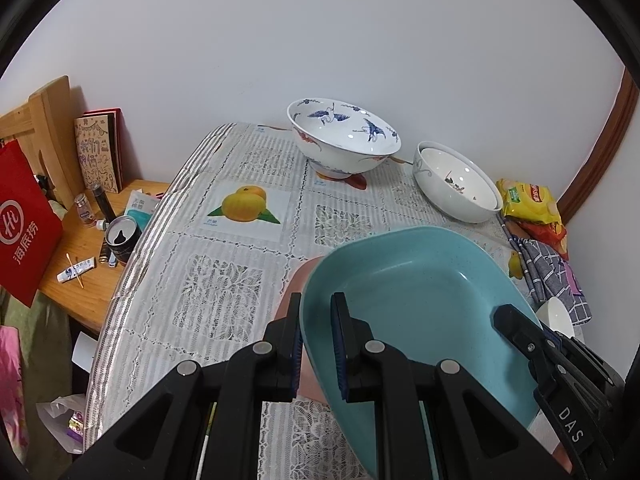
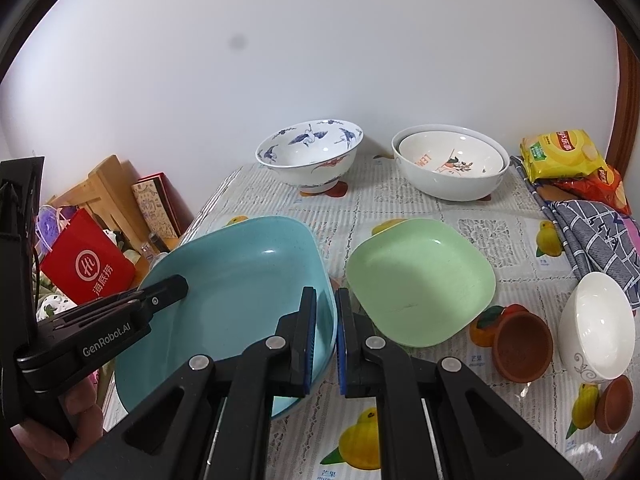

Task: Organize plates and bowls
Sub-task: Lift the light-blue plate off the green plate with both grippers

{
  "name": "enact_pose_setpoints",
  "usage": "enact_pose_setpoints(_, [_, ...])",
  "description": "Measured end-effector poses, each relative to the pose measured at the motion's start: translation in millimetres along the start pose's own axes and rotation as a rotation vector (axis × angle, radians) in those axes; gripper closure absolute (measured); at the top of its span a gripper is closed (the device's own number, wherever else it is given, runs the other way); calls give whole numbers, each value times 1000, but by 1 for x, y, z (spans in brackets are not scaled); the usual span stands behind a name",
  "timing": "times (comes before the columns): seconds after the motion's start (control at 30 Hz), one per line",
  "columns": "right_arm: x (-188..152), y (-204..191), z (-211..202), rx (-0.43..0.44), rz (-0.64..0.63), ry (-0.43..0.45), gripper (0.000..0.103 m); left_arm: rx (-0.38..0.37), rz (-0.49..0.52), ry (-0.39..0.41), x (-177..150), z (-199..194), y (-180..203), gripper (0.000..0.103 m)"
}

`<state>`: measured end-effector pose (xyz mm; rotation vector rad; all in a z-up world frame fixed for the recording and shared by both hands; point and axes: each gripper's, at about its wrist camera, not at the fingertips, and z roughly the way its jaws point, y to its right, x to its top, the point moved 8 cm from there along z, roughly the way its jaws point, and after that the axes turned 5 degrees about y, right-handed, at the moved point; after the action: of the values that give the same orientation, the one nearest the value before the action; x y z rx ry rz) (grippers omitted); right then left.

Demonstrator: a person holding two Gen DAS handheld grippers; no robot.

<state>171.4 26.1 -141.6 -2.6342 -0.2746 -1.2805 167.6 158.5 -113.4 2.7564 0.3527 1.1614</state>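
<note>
Both my grippers are clamped on the same blue plate, one on each side rim. My left gripper has its pads closed over the plate's left edge, one finger under and one inside the rim. My right gripper pinches the right edge in the same way. The plate sits tilted between them, above the table rather than flat on it, as far as I can judge.

The green plate lies flat on the cloth just to the right of my right fingers, nearly touching the blue rim. I judge the coming move as a sideways carry rightward, then lowering blue onto green. My right hand is the nearer one.
</note>
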Motion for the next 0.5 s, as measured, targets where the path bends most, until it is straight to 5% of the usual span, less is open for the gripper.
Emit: enact_pose_setpoints(0.5, [-14,-7,9,12,-9,-33,94,26,-14,-23,-11,4,-12,90])
